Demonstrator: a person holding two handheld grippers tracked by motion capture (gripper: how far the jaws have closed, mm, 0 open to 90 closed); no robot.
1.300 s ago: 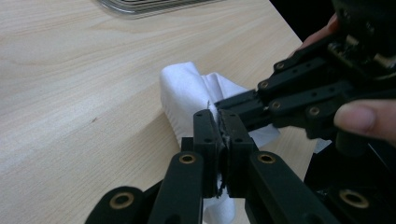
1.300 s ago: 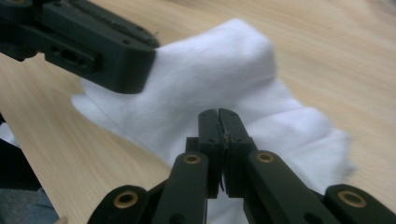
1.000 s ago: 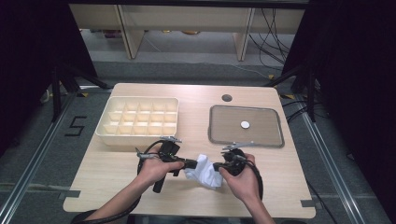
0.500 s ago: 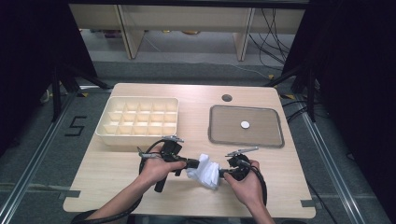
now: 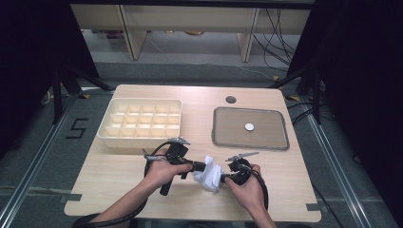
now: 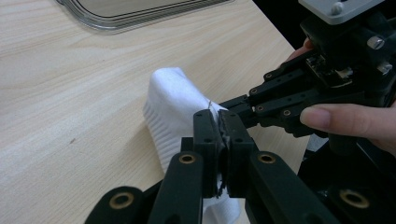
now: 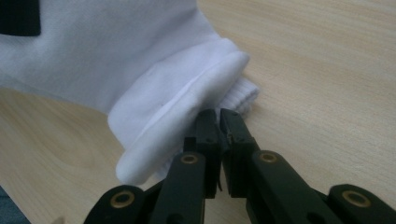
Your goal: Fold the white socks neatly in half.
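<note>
A crumpled white sock (image 5: pixel 209 176) hangs between my two grippers just above the wooden table, near its front edge. My left gripper (image 5: pixel 198 167) comes in from the left and is shut on the sock (image 6: pixel 175 100); in the left gripper view a fold of fabric is pinched between its jaws (image 6: pixel 218 122). My right gripper (image 5: pixel 223 178) comes in from the right. Its jaws (image 7: pixel 218 116) are closed at the ribbed cuff under the sock's rolled edge (image 7: pixel 140 70). The right gripper's tips (image 6: pixel 229 105) reach into the sock beside the left jaws.
A cream compartment box (image 5: pixel 140 124) stands at the back left. At the back right lies a grey tray (image 5: pixel 223 137) with a small white disc (image 5: pixel 249 127) in it. A dark round hole (image 5: pixel 231 99) sits near the table's far edge.
My right hand has sunk a little toward the table with the sock's end. The left hand has stayed in place.
</note>
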